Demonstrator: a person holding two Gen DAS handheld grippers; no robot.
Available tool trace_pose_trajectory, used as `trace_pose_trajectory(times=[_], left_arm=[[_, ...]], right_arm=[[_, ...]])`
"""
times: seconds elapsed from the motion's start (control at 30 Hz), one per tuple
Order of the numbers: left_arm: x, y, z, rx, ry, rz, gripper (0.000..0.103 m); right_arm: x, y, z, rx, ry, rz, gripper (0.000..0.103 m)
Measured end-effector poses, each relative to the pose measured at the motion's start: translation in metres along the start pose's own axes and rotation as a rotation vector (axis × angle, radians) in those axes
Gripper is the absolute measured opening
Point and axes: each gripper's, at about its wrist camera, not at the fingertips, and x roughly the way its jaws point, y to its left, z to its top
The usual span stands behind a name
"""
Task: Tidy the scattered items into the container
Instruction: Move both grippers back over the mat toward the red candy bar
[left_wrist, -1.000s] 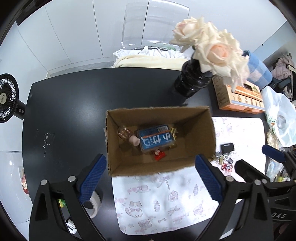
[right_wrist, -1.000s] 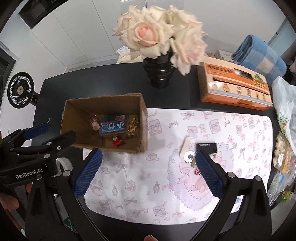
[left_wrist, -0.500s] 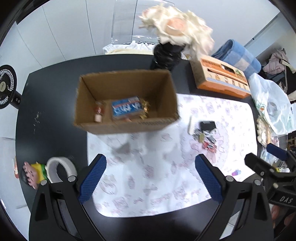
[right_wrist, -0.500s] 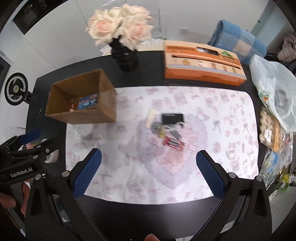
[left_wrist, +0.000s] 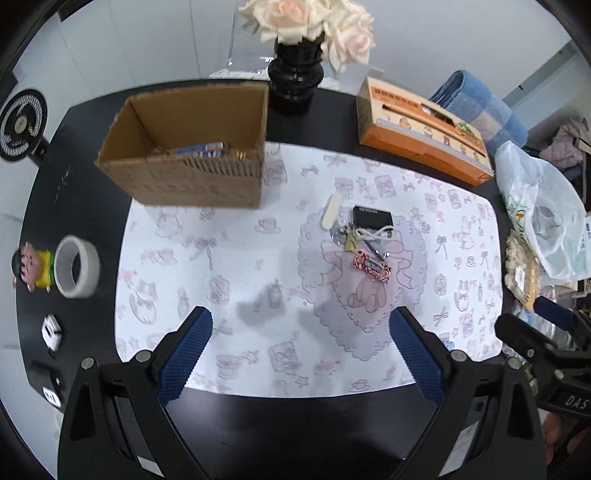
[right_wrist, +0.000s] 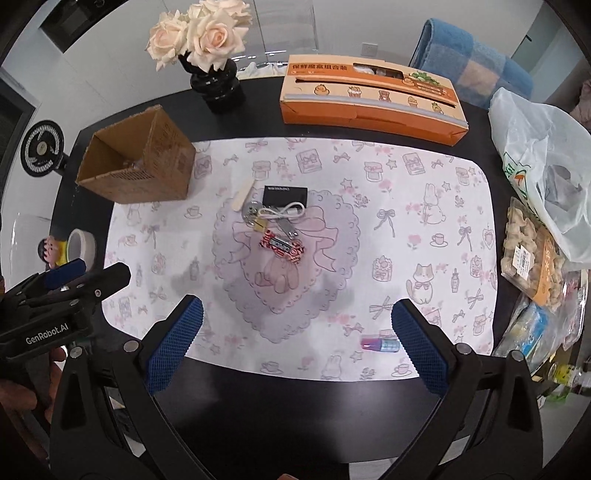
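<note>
**Box part-filled, a cluster still out on the mat**

Your cardboard box (left_wrist: 192, 147) sits at ten o'clock in the left wrist view and already holds a blue packet (left_wrist: 201, 148). Still out, near the centre of the patterned mat (right_wrist: 424, 206): a pale stick (right_wrist: 243, 194), a black case (right_wrist: 286, 195), a white cable (right_wrist: 282, 213), keys (right_wrist: 255, 221) and a red-patterned wrapper (right_wrist: 282, 247). A small pink-and-blue tube (right_wrist: 380, 344) lies at five o'clock.

Both tongs hover above the mat, pointing down. Your left gripper (left_wrist: 301, 352) and right gripper (right_wrist: 295, 341) are spread wide, holding nothing.
</note>
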Motion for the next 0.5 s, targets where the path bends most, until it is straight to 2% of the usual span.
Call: trace_pose_trajectory(times=[0.2,0.5], left_arm=[[0.030,-0.007,-0.007,-0.010,0.020,0.011,0.096],[0.099,-0.022,0.017,0.056,0.035,0.036,0.096]], right_arm=[[0.038,-0.009,-0.003,-0.025,0.041,0.013,0.103],[0.124,-0.012,0.010,-0.056,0.069,0.029,0.098]])
